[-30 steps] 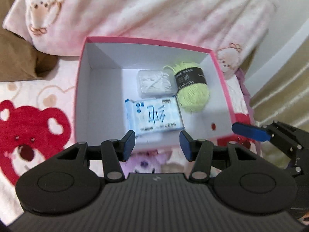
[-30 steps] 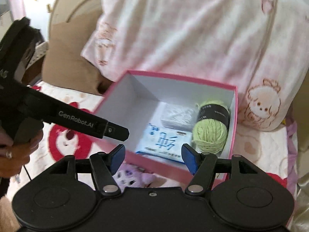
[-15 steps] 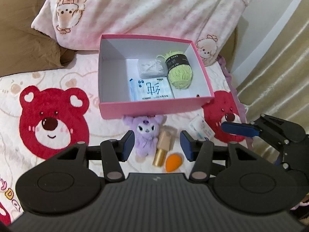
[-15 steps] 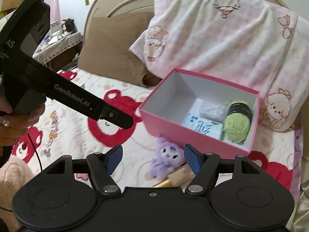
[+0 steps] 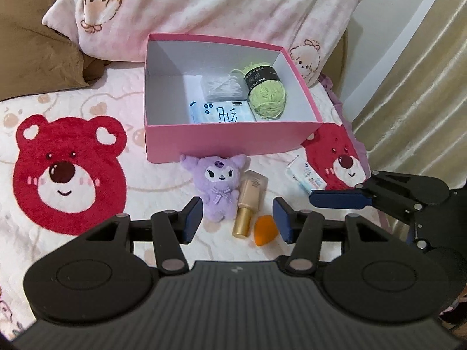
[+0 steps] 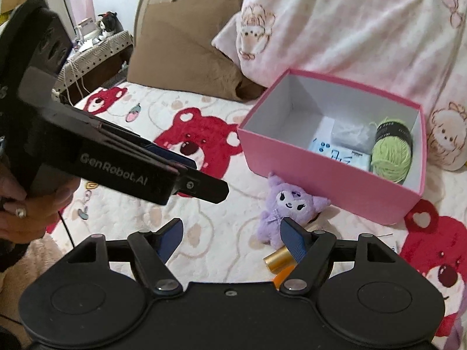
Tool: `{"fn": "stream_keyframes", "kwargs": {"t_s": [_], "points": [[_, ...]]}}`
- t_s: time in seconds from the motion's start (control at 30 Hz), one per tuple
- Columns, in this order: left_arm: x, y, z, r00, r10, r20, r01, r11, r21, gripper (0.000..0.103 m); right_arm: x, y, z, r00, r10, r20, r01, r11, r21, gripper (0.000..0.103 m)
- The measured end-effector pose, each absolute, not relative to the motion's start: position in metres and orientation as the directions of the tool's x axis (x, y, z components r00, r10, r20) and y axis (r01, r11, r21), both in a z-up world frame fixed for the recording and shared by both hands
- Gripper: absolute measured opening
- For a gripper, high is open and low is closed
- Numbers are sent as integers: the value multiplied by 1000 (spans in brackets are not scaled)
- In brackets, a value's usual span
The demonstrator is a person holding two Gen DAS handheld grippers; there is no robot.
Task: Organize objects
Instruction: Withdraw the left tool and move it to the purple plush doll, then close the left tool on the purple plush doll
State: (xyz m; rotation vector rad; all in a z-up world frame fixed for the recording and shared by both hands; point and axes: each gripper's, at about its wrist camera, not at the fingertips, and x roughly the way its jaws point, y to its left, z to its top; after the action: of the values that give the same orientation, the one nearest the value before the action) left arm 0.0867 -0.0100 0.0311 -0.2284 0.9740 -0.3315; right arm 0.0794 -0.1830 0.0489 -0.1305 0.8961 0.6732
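Left tongs parted, empty — right tongs opening.

Pink box is open, white inside; green yarn ball, blue tissue pack and clear packet are packed into its right half. Just in front of it, purple plush lies face up, touching the tan bottle with gold cap; orange sponge sits beside the cap. Small blue-white packet is set apart on the right.

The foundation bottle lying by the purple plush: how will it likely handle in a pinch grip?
The foundation bottle looks rigid and glossy, so probably slippery. Its round gold cap might roll if nudged. Likely heavier than the orange sponge beside it.
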Motion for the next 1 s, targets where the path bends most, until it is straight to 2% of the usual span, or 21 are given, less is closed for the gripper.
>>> {"fn": "stream_keyframes", "kwargs": {"t_s": [0.27,0.57,0.7,1.0], "points": [[100,-1,-14,554,-417,-721,171,904,-392,51,108,-161,1,484,422,-766,-596,800,64,78],[129,12,-70,530,-432,-730,93,885,-456,46,139,-145,-46,490,355,-796,-636,770,-48,78],[139,9,-83,535,-414,-737,105,898,-428,44,154,-145,-61,484,328,-811,-623,780,-56,81],[160,4,-127,525,-494,-693,96,844,-528,37,168,-144,-82,461,295,-837,-640,764,-83,89]]}}
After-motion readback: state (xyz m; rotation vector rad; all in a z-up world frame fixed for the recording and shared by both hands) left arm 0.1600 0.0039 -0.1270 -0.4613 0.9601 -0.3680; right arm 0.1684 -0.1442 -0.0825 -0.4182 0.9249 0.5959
